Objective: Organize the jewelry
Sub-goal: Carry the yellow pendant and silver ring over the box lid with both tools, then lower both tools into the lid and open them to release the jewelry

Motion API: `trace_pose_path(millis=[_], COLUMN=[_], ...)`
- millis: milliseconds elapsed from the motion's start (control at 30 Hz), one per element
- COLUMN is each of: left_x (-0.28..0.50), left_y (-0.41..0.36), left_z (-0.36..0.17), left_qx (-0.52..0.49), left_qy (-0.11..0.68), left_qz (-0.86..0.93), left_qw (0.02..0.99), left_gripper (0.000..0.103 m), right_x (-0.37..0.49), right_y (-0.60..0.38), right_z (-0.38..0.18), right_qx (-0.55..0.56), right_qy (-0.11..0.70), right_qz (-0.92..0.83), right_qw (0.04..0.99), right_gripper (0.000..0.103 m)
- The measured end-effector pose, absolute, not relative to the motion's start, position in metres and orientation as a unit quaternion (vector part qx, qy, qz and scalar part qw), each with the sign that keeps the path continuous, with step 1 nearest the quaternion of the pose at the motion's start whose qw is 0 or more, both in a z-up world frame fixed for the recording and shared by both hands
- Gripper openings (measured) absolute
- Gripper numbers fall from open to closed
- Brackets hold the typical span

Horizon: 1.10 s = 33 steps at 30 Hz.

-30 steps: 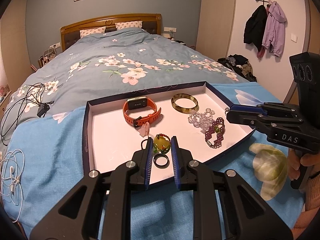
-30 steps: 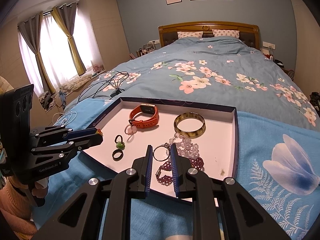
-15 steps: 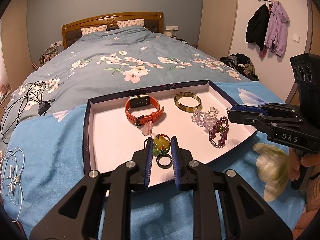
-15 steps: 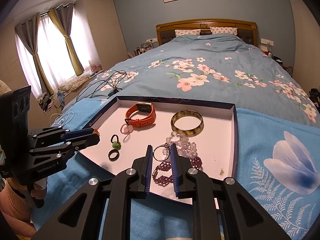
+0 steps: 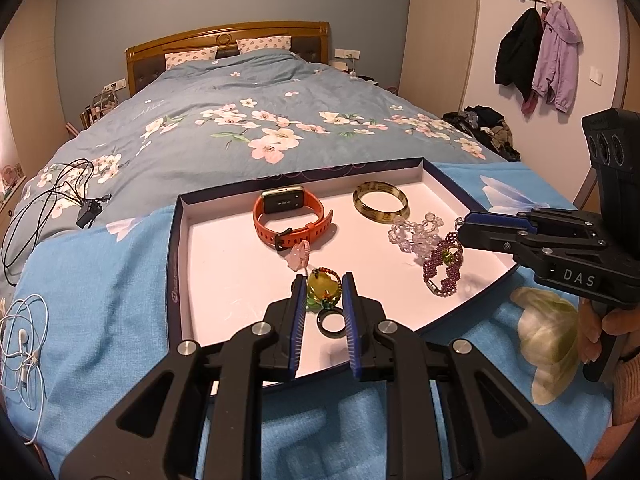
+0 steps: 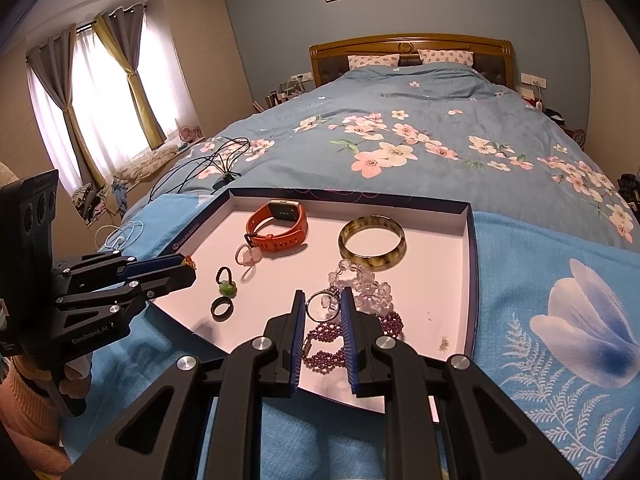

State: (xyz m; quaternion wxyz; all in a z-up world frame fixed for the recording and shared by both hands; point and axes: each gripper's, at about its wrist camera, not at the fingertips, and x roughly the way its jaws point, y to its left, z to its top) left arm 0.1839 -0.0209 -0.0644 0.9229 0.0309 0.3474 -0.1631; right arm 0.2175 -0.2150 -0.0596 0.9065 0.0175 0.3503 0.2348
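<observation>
A shallow dark-rimmed tray point(image 5: 175, 264) with a white floor lies on the bed. In it are an orange smartwatch point(image 5: 290, 216), a mottled bangle point(image 5: 380, 203), a clear crystal bracelet point(image 5: 414, 232), a purple bead bracelet point(image 5: 442, 268), a pink charm point(image 5: 298, 254), a yellow-green pendant point(image 5: 322, 288) and a black ring point(image 5: 331, 322). My left gripper point(image 5: 322, 284) hangs over the tray's near edge, shut on the yellow-green pendant. My right gripper point(image 6: 322, 300) hovers above the purple bracelet point(image 6: 328, 340), holding a silver ring point(image 6: 320, 306) between its pads.
The tray point(image 6: 472, 280) rests on a light blue cloth point(image 5: 100, 300) over a floral duvet point(image 5: 260, 120). Black cables with a charger point(image 5: 86, 212) and white earphones point(image 5: 24, 344) lie to the left. Coats point(image 5: 536, 56) hang on the right wall.
Both grippers have drifted slightly back from the tray. The jaws and the jewelry stand as before.
</observation>
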Motion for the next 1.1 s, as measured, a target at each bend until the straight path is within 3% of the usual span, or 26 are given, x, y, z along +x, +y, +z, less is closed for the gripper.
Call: trace_pose_path(millis=[1100], left_x=[0.197], left_y=[-0.019], left_z=[-0.076], left_qx=[0.020], left_qy=[0.368], left_qz=[-0.145], left_qw=[0.918], left_gripper=[0.018], right_x=[0.232], right_y=[-0.207], right_z=[-0.075], right_qx=[0.010], right_qy=[0.373], right_qz=[0.220], right_qw=[0.901], right_gripper=[0.016])
